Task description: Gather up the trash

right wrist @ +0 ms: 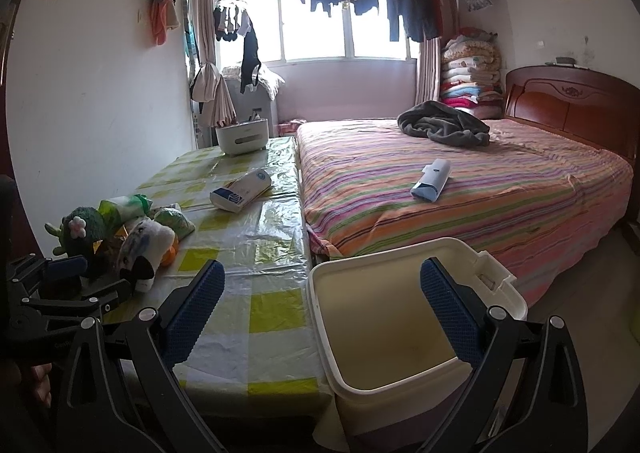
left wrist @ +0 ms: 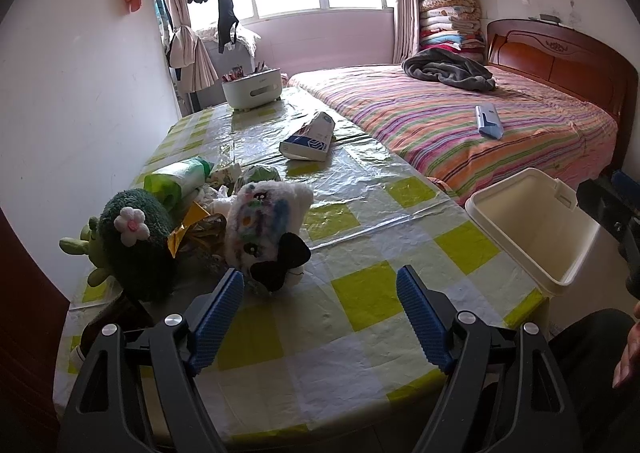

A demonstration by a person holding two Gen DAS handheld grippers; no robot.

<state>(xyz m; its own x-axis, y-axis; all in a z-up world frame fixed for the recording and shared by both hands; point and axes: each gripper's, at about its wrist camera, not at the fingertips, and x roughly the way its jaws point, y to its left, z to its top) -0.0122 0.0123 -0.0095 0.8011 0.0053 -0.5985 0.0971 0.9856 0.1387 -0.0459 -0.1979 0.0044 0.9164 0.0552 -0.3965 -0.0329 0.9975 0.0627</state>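
On the left of the tabletop (left wrist: 360,253) – glossy plastic sheet over green-and-white checks – crinkled gold foil wrapper (left wrist: 192,231) lies in a heap between a fuzzy green plush (left wrist: 136,249) and a fluffy white plush (left wrist: 264,229). The left hand-held gripper (left wrist: 320,285) gapes wide, holding nothing. Right of it, the smooth cream rectangular bin (right wrist: 384,337) stands open-topped beside the tabletop; the right hand-held gripper (right wrist: 322,285) spreads wide above it – empty.

Left claw (left wrist: 320,285) gapes empty over the checked table (left wrist: 360,293); plush toys (left wrist: 264,229) left; white bin (left wrist: 536,229) right.
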